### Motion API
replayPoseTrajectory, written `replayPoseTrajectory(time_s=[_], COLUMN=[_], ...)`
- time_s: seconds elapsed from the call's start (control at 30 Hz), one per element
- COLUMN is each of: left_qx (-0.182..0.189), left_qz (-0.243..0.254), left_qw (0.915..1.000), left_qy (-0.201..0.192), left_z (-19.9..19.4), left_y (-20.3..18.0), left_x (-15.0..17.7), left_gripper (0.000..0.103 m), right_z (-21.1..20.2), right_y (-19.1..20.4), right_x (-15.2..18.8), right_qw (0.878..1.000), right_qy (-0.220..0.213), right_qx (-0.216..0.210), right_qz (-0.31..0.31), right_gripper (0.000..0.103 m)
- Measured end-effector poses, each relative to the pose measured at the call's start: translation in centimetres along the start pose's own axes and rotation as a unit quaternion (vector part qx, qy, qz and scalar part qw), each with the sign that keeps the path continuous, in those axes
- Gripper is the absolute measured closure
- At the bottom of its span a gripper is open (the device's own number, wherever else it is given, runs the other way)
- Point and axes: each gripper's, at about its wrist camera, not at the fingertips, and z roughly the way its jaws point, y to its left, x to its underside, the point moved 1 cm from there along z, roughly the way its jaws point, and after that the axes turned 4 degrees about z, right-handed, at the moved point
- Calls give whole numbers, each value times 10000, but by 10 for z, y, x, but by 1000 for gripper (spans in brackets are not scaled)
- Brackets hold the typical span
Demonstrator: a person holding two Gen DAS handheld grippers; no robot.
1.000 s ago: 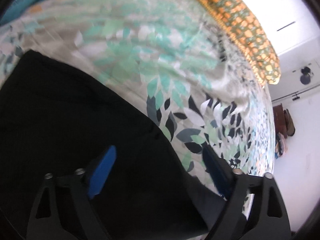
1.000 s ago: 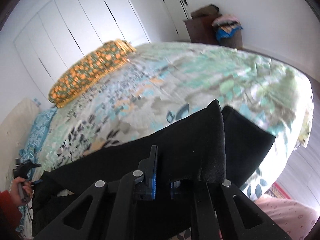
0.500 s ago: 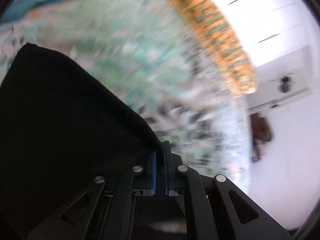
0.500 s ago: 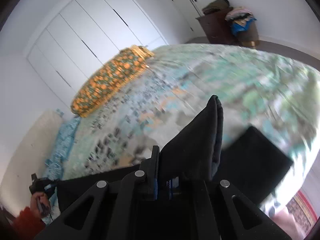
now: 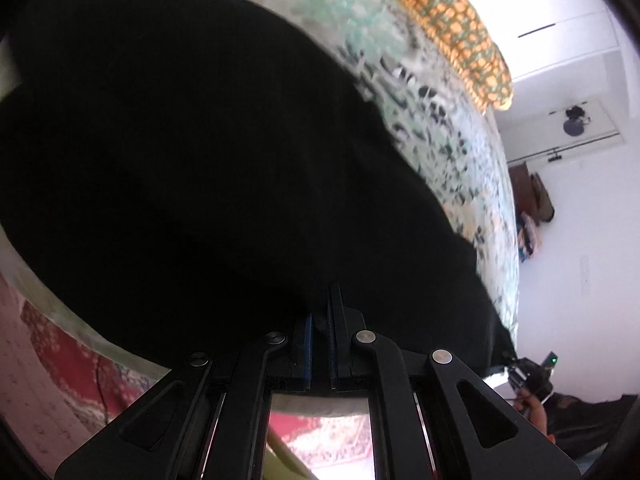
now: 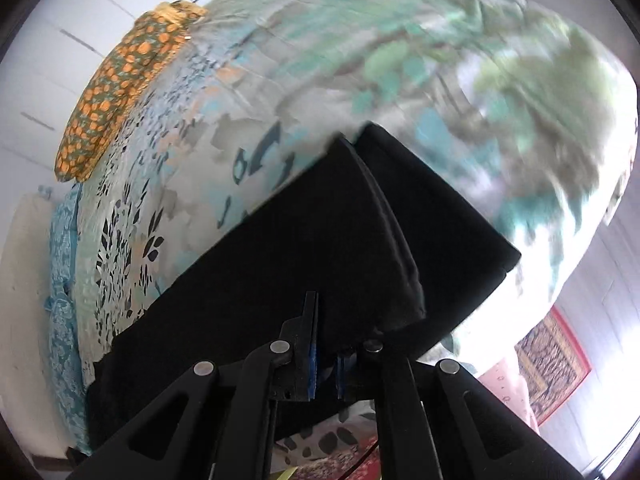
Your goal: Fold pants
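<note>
Leaf-print bedspread [image 6: 360,60] under an orange-patterned pillow [image 6: 120,76] (white closet doors [image 5: 560,8] behind), red rug [image 6: 552,364] below.

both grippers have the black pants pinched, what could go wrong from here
1. The left gripper pinches only the near edge of the black pants, so the cloth might slip out when pulled.
2. In the right wrist view, the right gripper lifts a layer that stands up over the flat part; uneven motion could leave a crooked fold.
3. The pants lie near the edge of the bed, over the rug; a slip might drop them.
</note>
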Motion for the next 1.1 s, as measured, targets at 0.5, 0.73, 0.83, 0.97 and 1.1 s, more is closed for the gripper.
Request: replayPoseTrajectory(time_s=[0.5, 0.73, 0.83, 0.97, 1.1], left_qx=[279, 187, 128, 141, 238], left_qz=[148, -100, -253, -652, -874], left_qw=[9991, 9998, 9996, 9972, 9950], left_qy=[-270, -28, -92, -345, -421], left_z=[-22, -5, -7, -7, -1], left_y=[-8, 5, 15, 29, 39], left_x=[0, -1, -1, -9, -8], left_gripper=[99, 93, 69, 52, 67], right_z=[-1, 0, 0, -1, -2], right_y=[-18, -9, -7, -7, -4], right_x=[-13, -9, -9, -10, -10], right_qw=[9980, 9974, 9971, 9973, 9972], right_qy=[383, 215, 155, 89, 18], right_qx=[456, 595, 641, 641, 651], right_qz=[-226, -359, -373, -340, -359], right_gripper=[95, 93, 93, 93, 93])
